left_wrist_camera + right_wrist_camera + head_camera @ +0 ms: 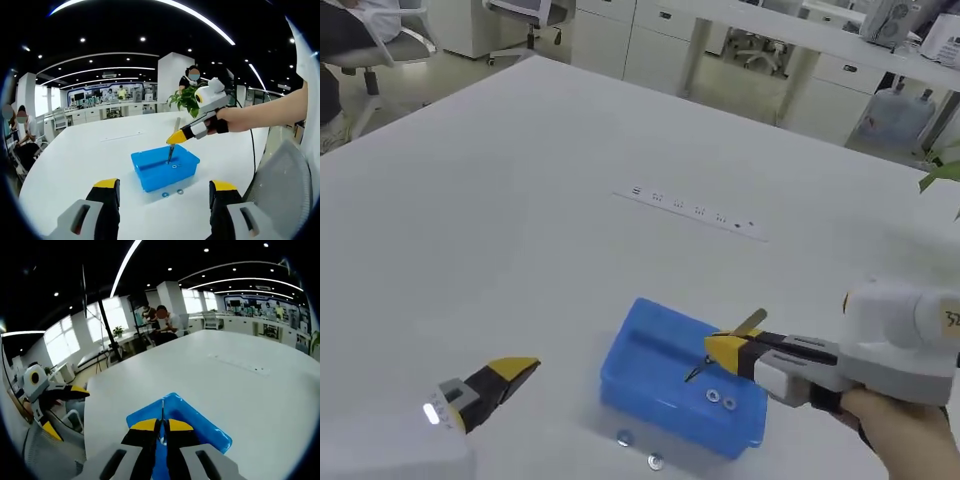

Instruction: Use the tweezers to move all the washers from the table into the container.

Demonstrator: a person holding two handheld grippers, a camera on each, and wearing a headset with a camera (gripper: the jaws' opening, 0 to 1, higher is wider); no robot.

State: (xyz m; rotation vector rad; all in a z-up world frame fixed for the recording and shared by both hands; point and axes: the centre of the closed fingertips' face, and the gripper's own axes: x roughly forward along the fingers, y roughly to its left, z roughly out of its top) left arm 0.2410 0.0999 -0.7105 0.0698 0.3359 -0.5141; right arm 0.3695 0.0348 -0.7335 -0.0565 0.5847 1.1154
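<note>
The work is at the drop-off stage. The right gripper (715,348) has its jaws clamped on the tweezers (697,371), and the dark tips point down into the blue container (650,345), just above its floor. Two washers (712,396) lie inside, near the tips. Two loose washers (655,461) sit on the counter (520,200), just beside the container's near wall, so I judge the task about half done.

The left gripper (520,370) hangs low over the counter, well apart from the container, with its jaws spread wide and holding nothing.

The next move probably calls for lifting the tips clear of the wall and bringing them down beside one loose washer. The tips would then need to pinch its thin edge without sliding it away across the smooth counter.

I cannot tell whether a washer sits between the tweezer tips, because they are too fine to make out in any view. In the right gripper view the jaws cover most of the tweezers. The counter's near edge is cut off in the head view, so more washers could lie there.
</note>
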